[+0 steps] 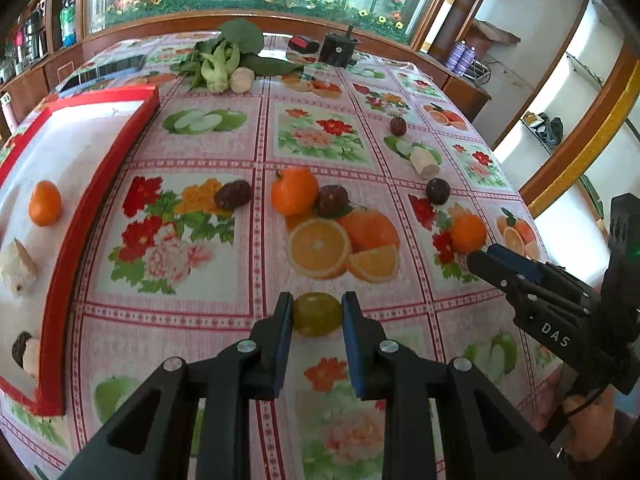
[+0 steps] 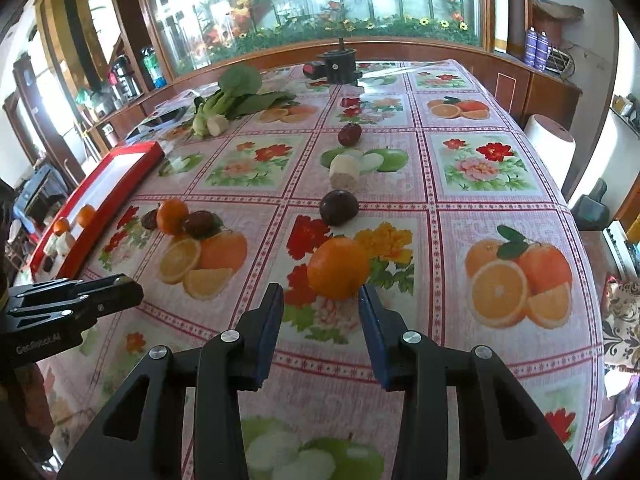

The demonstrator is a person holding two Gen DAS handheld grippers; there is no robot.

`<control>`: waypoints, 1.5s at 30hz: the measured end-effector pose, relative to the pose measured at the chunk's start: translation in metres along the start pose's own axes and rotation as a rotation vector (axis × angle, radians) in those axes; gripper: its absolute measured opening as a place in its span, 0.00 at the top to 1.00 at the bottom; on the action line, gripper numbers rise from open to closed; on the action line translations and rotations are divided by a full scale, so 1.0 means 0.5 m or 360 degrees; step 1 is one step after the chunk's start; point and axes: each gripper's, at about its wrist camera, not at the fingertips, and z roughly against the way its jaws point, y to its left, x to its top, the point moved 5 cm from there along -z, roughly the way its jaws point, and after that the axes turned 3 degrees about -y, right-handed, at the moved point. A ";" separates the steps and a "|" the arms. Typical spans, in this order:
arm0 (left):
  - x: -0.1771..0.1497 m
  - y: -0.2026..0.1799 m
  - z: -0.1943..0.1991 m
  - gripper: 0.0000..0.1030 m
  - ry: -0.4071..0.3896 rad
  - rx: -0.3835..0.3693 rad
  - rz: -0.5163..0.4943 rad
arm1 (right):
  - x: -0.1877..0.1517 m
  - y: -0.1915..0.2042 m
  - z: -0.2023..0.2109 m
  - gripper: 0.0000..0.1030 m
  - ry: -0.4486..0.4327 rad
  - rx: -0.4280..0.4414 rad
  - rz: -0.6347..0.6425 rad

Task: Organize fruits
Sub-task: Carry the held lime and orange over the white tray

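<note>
A small round green fruit (image 1: pixel 317 314) sits clamped between my left tongs' pads. An orange (image 2: pixel 338 268) rests on the cloth just past my right tongs, at twelve o'clock; a dark round fruit (image 2: pixel 339 207) lies beyond it.

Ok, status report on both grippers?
Left gripper shut on green fruit. Right gripper open, orange at its tips. Red tray left, path clear.
</note>
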 end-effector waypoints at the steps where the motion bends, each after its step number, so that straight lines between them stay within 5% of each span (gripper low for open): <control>1: -0.004 0.002 0.001 0.74 0.0008 0.0005 0.0007 | -0.003 0.001 -0.001 0.63 0.0008 -0.0013 0.0006; 10: -0.030 0.013 0.016 0.74 0.0036 -0.0011 0.0028 | 0.013 -0.039 -0.039 0.54 0.0074 -0.0040 -0.0126; 14: -0.041 0.017 0.018 0.74 0.0058 -0.0022 0.0033 | 0.025 -0.016 -0.063 0.53 0.0070 -0.0112 0.0048; 16: -0.045 0.019 0.018 0.74 0.0063 -0.0023 0.0032 | 0.024 -0.005 -0.068 0.65 0.0060 -0.0181 0.0166; 36: -0.043 0.032 0.060 0.74 0.0009 -0.0099 0.0044 | -0.014 0.093 -0.001 0.65 0.0080 0.0031 0.0083; 45: -0.033 0.112 0.110 0.74 -0.0064 -0.0054 0.0124 | 0.012 0.203 -0.017 0.65 0.0082 0.0121 0.0173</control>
